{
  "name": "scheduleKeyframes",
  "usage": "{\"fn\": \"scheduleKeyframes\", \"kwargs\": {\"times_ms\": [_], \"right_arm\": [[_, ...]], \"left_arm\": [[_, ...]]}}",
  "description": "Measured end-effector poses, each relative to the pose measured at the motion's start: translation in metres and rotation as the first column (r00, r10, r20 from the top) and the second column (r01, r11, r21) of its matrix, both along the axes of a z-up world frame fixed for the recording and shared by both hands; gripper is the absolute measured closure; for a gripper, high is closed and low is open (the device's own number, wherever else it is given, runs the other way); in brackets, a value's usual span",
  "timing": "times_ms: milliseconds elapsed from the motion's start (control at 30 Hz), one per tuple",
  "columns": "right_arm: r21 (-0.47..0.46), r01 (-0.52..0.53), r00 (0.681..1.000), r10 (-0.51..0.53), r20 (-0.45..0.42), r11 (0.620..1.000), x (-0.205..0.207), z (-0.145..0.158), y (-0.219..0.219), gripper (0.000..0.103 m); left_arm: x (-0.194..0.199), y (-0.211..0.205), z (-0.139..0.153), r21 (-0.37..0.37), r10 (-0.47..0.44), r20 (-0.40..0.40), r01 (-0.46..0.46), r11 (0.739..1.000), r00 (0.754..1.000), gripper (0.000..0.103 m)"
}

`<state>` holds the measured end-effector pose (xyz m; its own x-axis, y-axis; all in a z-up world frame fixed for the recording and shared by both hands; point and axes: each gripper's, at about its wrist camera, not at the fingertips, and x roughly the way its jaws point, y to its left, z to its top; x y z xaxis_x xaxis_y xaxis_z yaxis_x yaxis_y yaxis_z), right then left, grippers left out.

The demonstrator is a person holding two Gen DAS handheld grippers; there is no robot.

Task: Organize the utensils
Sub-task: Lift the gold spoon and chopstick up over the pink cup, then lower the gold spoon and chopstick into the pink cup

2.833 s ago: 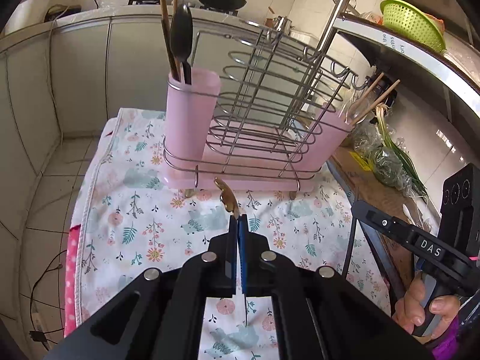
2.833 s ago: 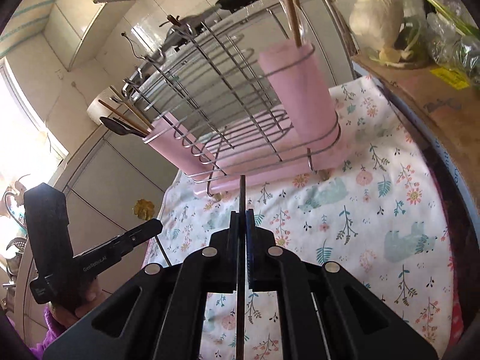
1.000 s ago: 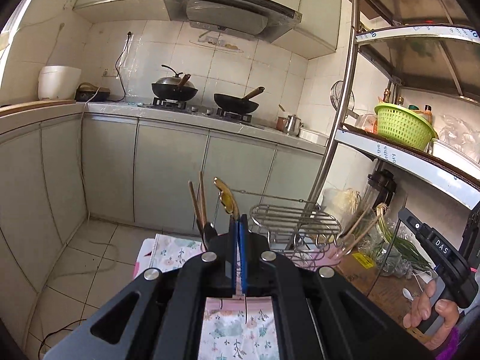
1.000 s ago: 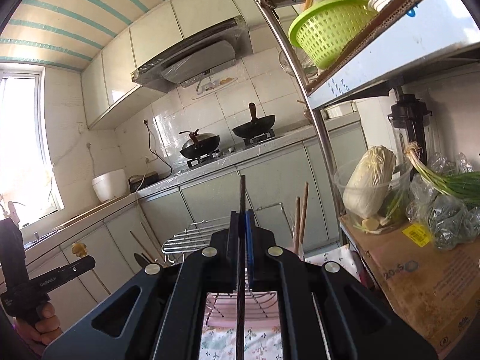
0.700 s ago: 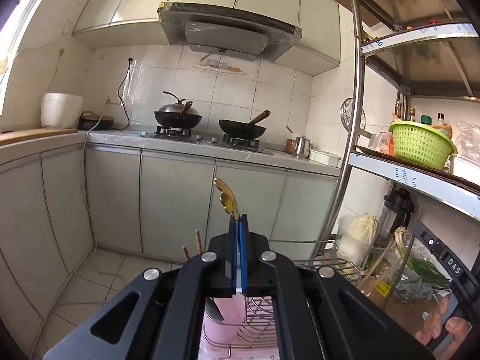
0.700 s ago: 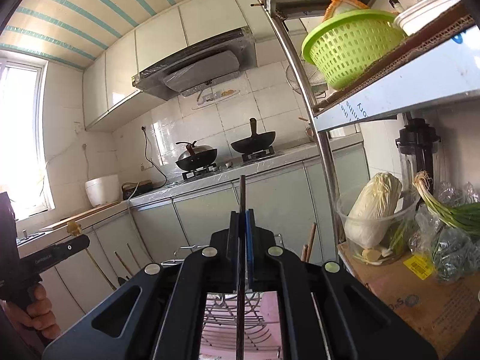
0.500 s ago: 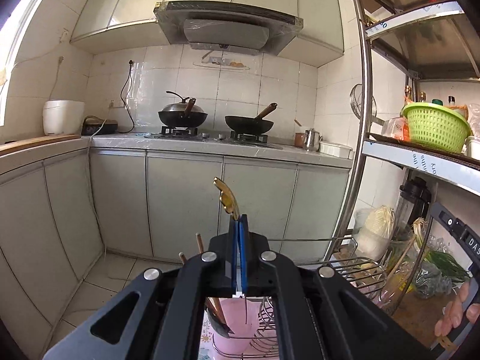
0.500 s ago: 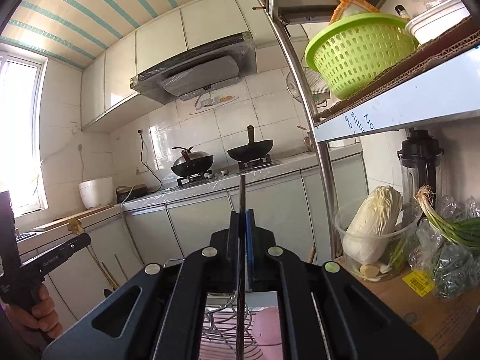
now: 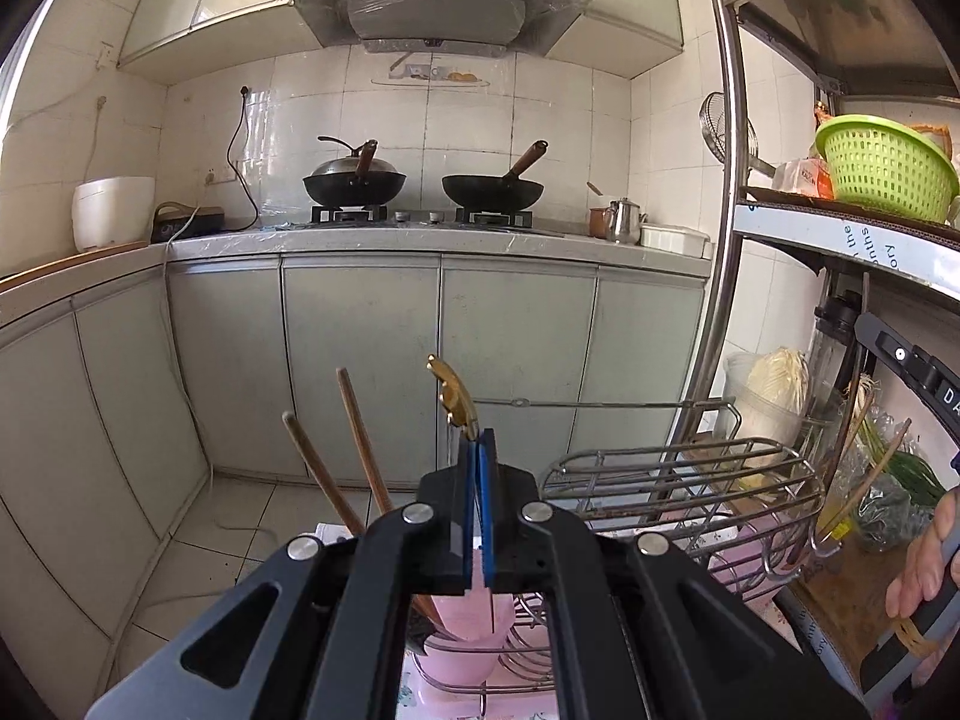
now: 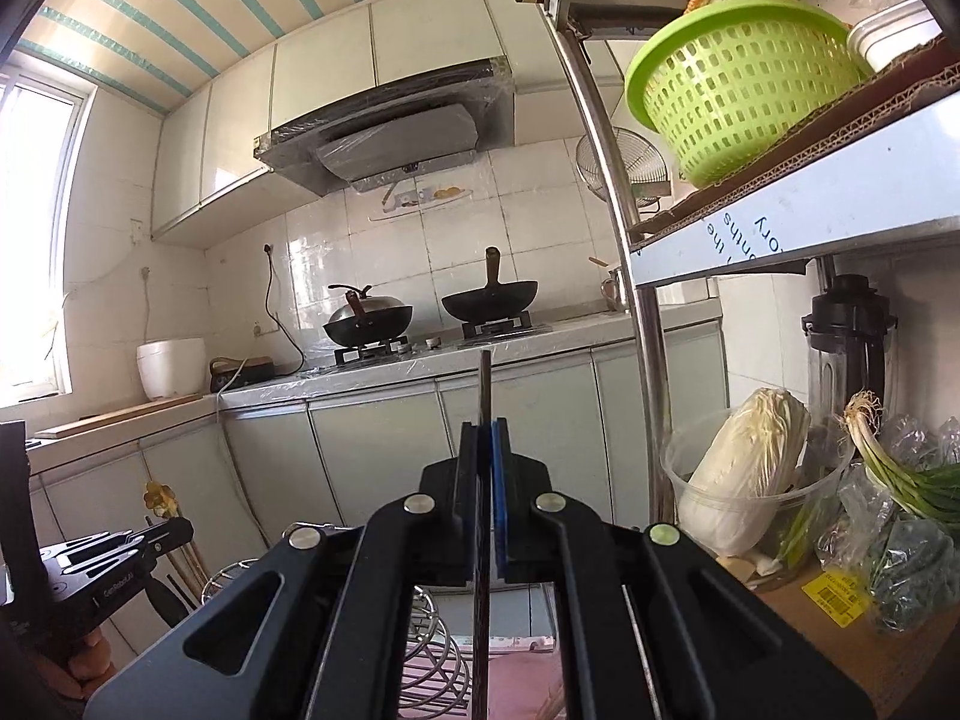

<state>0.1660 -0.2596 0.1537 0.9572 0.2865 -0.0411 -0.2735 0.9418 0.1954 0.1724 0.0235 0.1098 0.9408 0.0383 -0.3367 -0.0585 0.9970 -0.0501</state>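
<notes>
My left gripper (image 9: 477, 441) is shut on a thin utensil with a gold ornamental handle end (image 9: 453, 393) that sticks up past the fingertips. It hangs above a pink utensil cup (image 9: 474, 618) holding two wooden sticks (image 9: 360, 450). A wire dish rack (image 9: 678, 492) on a pink tray stands to the right. My right gripper (image 10: 485, 438) is shut on a thin dark stick (image 10: 483, 387), upright, above the rack (image 10: 432, 678). The left gripper (image 10: 156, 525) with the gold end shows at lower left in the right wrist view.
A steel shelf post (image 9: 723, 180) and shelf with a green basket (image 9: 885, 165) stand at right. Cabbage (image 10: 747, 468), scallions (image 10: 900, 480) and a blender (image 10: 849, 330) sit beside the rack. Grey cabinets and a stove with two woks (image 9: 354, 180) are behind.
Both grippers have lifted from near the floral cloth and tilted up to level. The left one has settled over the pink cup; each still holds its utensil.
</notes>
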Motion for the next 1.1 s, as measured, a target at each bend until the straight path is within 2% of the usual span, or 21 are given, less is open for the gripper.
{"fn": "scheduleKeyframes", "kwargs": {"times_ms": [133, 333, 500, 600, 767, 1100], "right_arm": [[-0.027, 0.009, 1.0, -0.009, -0.003, 1.0, 0.004, -0.009, 0.005, 0.098], [-0.044, 0.025, 0.999, -0.023, 0.042, 0.999, -0.006, -0.013, 0.008, 0.098], [-0.097, 0.028, 0.996, -0.019, 0.09, 0.995, -0.007, -0.002, 0.014, 0.098], [-0.105, 0.022, 0.997, -0.013, 0.081, 0.994, -0.004, -0.001, 0.016, 0.098], [-0.108, 0.02, 0.999, -0.016, 0.042, 0.994, -0.003, -0.021, 0.019, 0.098], [-0.101, 0.02, 0.999, -0.023, -0.025, 0.995, -0.025, -0.063, 0.019, 0.098]], "left_arm": [[0.0, -0.005, -0.013, 0.015, 0.011, -0.01, -0.011, 1.0, 1.0, 0.102], [-0.007, -0.002, -0.017, 0.022, 0.025, 0.015, -0.025, 0.999, 1.0, 0.102], [-0.007, 0.002, -0.015, 0.023, 0.034, 0.035, -0.035, 0.999, 0.999, 0.102], [-0.005, 0.002, -0.019, 0.021, 0.033, 0.033, -0.034, 0.999, 0.999, 0.102], [-0.006, -0.001, -0.03, 0.035, 0.029, 0.026, -0.03, 0.999, 0.999, 0.102], [-0.009, 0.005, -0.054, 0.006, 0.015, -0.015, -0.015, 1.0, 1.0, 0.102]]}}
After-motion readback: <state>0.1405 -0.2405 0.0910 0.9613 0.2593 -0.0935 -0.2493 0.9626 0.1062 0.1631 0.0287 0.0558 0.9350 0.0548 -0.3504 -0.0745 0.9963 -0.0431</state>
